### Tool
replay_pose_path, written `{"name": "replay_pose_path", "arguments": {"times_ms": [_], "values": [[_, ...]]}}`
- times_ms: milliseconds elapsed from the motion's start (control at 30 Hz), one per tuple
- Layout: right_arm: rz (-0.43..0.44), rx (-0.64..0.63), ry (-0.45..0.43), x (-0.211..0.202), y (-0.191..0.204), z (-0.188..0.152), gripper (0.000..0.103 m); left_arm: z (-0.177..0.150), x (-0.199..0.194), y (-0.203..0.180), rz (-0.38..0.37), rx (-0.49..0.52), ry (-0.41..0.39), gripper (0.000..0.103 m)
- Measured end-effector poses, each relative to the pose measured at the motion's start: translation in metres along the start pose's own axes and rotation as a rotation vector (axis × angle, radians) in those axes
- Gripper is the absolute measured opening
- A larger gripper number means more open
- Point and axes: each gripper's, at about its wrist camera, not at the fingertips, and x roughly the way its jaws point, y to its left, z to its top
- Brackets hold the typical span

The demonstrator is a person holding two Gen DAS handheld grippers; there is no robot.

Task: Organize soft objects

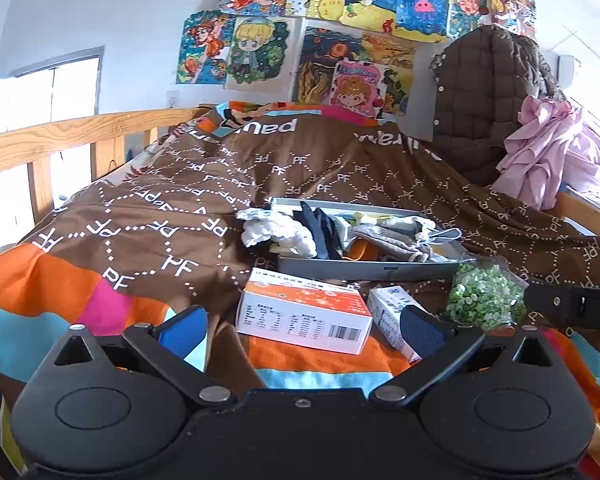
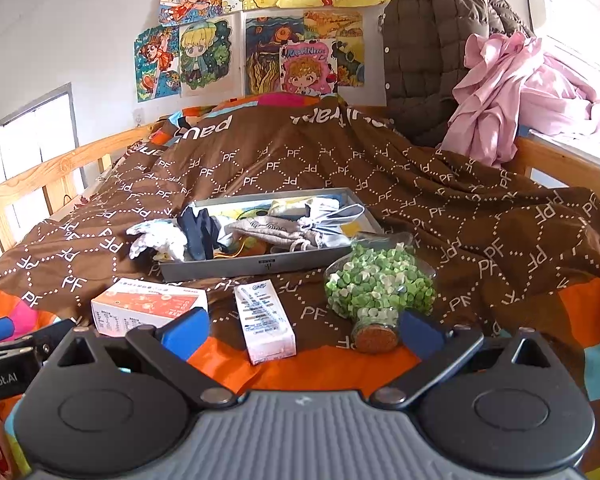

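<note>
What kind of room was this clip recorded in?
Most likely a child's bedroom: a wooden-railed bed covered by a brown patterned quilt, colourful cartoon drawings taped to the wall, and clothes heaped at the far end.

The quilt [image 2: 380,184] repeats "PF", a wall drawing [image 2: 308,66] reads "MORNING", and the left claw's [image 2: 4,364] body "Robot.AI".

Under my fingers is a bed [image 2: 500,220] with a brown quilt [image 2: 280,168] spread over it, orange stripes at the bottom of the frame. At centre sits a grey tray [image 2: 256,266]. Below it, lower left, an orange box [image 2: 148,306]; a white carton [image 2: 264,322] at centre; a corked jar [image 2: 376,292] on its side, right.
</note>
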Motion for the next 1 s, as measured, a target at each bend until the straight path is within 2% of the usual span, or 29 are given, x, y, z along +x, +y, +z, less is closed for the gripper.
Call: {"name": "replay_pose_path", "arguments": {"times_ms": [433, 733, 900, 1000], "values": [[0.028, -0.028, 0.062, 0.013, 0.009, -0.004, 0.103, -0.004, 0.005, 0.005, 0.036, -0.019, 0.031, 0.102], [0.015, -0.007, 0.093, 0.027, 0.010, -0.010, 0.103, -0.006, 0.004, 0.006, 0.060, -0.011, 0.031, 0.102], [0.030, -0.027, 0.085, 0.033, 0.016, -0.016, 0.103, -0.006, 0.005, 0.007, 0.075, -0.013, 0.032, 0.102], [0.032, -0.090, 0.088, 0.035, 0.026, -0.019, 0.103, -0.007, 0.006, 0.008, 0.085, -0.013, 0.032, 0.102]]}}
